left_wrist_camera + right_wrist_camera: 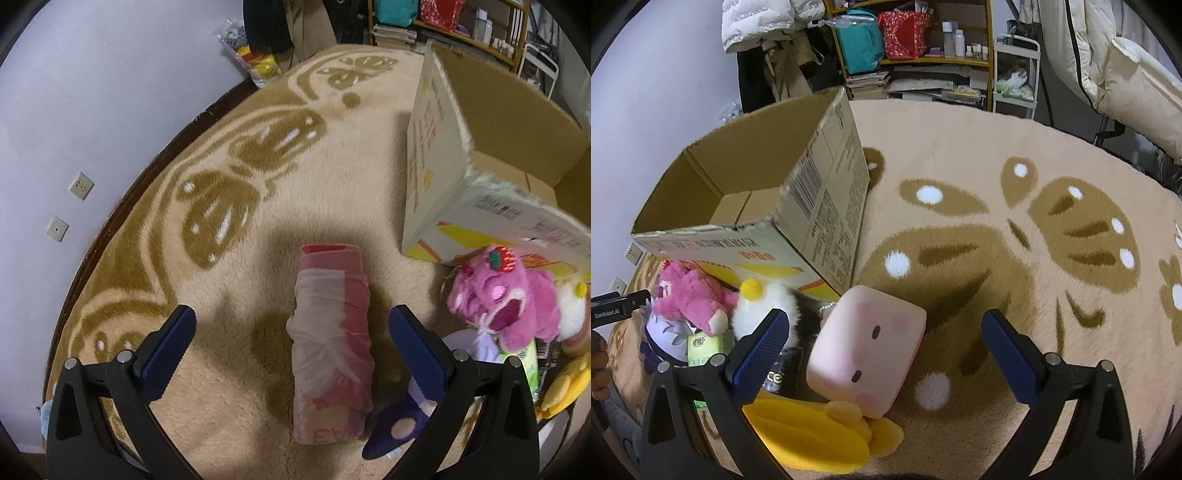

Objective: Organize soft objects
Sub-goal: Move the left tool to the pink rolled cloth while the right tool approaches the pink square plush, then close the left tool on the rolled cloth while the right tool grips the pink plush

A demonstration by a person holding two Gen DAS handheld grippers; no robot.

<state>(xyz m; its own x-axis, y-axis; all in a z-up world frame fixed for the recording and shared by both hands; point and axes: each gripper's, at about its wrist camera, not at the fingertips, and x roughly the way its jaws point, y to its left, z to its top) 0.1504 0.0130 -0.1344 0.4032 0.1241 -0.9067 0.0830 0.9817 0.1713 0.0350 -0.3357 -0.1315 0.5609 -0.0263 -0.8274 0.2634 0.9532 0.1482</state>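
Note:
A rolled pink and white cloth bundle (pixel 330 343) lies on the carpet between the fingers of my left gripper (pixel 291 332), which is open around it without touching. A pink plush (pixel 498 295) lies to its right by an open cardboard box (pixel 443 155). My right gripper (pixel 882 332) is open, with a pink square face cushion (pixel 866 350) between its fingers. A yellow plush (pixel 820 435) lies under the cushion. The pink plush (pixel 690 295), a white fluffy plush (pixel 764 310) and the box (pixel 812 192) show at left in the right wrist view.
A beige butterfly-patterned carpet (pixel 258 184) covers the floor. A purple plush (pixel 399 428) and a green packet (pixel 703 347) lie among the toys. Shelves (pixel 923 66) with bags and bottles stand behind. A wall (pixel 92 110) borders the carpet at left.

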